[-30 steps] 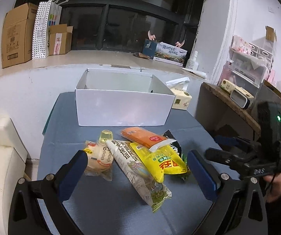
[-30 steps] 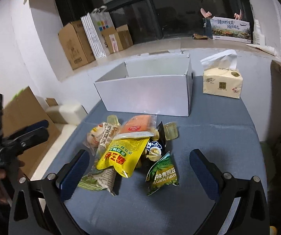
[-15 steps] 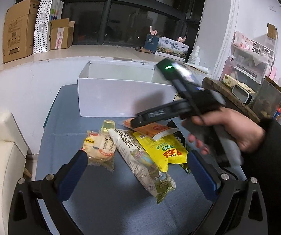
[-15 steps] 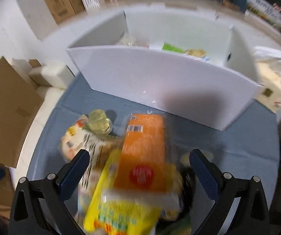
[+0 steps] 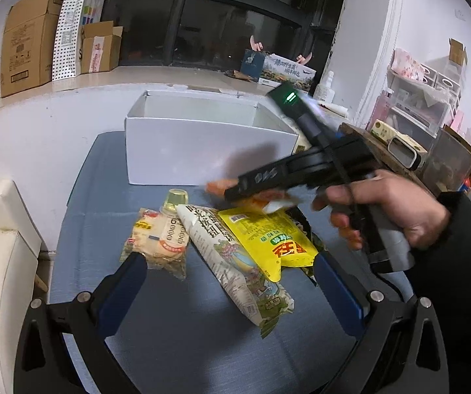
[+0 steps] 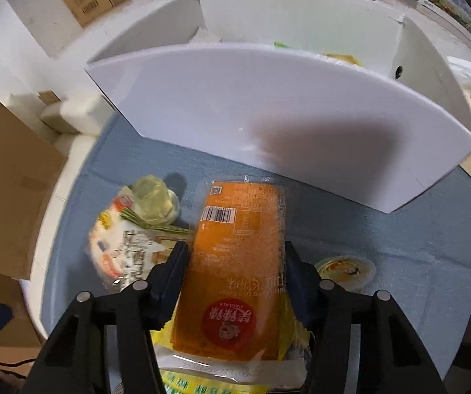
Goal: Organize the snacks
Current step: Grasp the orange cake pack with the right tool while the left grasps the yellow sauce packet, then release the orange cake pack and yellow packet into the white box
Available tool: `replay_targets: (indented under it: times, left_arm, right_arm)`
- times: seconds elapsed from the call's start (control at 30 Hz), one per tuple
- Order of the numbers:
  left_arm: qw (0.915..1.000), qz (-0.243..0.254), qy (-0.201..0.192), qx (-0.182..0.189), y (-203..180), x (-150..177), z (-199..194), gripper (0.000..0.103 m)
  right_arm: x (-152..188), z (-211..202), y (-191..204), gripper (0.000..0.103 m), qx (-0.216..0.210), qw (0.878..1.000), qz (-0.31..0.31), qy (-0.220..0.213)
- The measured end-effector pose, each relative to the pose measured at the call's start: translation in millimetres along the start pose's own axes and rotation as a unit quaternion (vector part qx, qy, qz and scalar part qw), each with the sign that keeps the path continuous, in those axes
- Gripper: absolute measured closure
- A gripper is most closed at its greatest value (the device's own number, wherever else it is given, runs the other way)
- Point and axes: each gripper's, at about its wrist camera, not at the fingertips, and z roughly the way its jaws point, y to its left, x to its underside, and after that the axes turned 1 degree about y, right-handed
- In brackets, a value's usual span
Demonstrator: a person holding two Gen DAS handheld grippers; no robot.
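I have the right claw clamped on the orange packet, atop the snack pile on the bench. My left claw hangs apart. Next, I judge: lift toward twelve o'clock, over the white box wall.

One white box sits at the back of the blue table. In front, five snack packs show: one orange pack, one yellow pouch, one long white-and-green bag, one round pastry pack and one dark pack's edge. Two jelly cups: one, another. Two grippers: left, right.
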Motion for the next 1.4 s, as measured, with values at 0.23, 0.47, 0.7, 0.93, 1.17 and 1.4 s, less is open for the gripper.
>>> replay_targets:
  times: [0.23, 0.47, 0.7, 0.93, 1.17, 1.4]
  left_arm:
    - [0.9987, 0.002, 0.045, 0.025, -13, 1, 31, 0.000]
    - [0.9947, 0.071, 0.074, 0.000, -56, -15, 73, 0.000]
    - [0.9809, 0.139, 0.130, -0.038, -94, -14, 134, 0.000]
    - [0.9889, 0.077, 0.127, -0.009, -63, -17, 128, 0.072]
    - [0.9971, 0.036, 0.056, 0.036, -44, -30, 79, 0.074]
    - [0.9987, 0.017, -0.024, 0.041, -22, -64, 36, 0.075]
  right_arm:
    - [31, -91, -6, 0.043, -0.040, 0.993, 0.002, -0.111]
    - [90, -155, -23, 0.043, -0.027, 0.982, 0.016, -0.185]
    - [141, -176, -60, 0.043, -0.020, 0.975, 0.067, -0.211]
    - [156, -170, -80, 0.043, -0.029, 0.973, 0.091, -0.208]
    - [154, -160, -71, 0.043, -0.039, 0.975, 0.082, -0.205]
    - [138, -157, -65, 0.043, -0.055, 0.972, 0.075, -0.216]
